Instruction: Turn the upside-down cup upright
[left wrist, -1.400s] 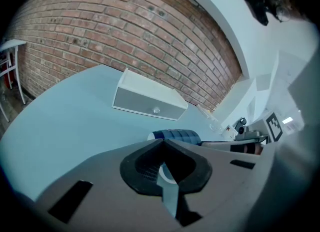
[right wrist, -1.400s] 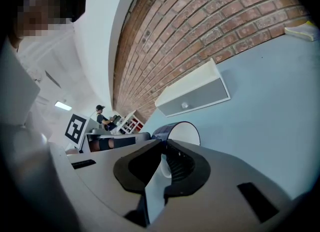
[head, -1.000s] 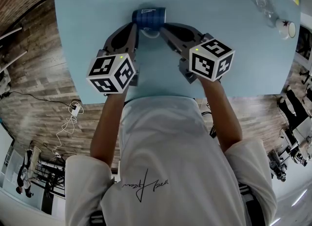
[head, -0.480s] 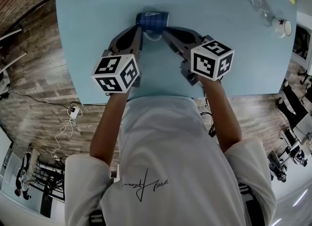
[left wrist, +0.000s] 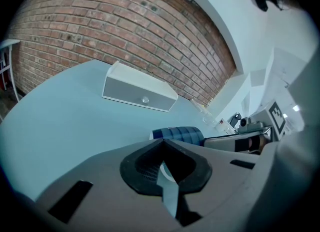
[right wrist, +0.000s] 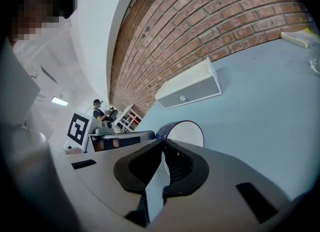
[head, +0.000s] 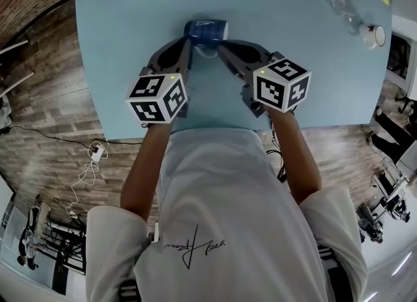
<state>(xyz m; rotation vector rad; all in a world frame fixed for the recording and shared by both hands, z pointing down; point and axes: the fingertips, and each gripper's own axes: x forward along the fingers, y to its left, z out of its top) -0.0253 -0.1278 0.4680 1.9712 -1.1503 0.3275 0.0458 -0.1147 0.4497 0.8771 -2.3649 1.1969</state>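
On the pale blue table, between both gripper tips: dark blue ribbed cup, white inside, lying on its side, seemingly half-turned. Left gripper and right gripper: jaws pressed together, apparently holding nothing. Next move, likely: lever the mouth upward onto the base.

The blue cup, lying on its side, is now a little further right on the table than a second ago. From the head view less of its blue wall shows, so it looks shorter. The left gripper shifts right along with it, over the same half second. The right gripper draws back slightly toward the table's near edge.
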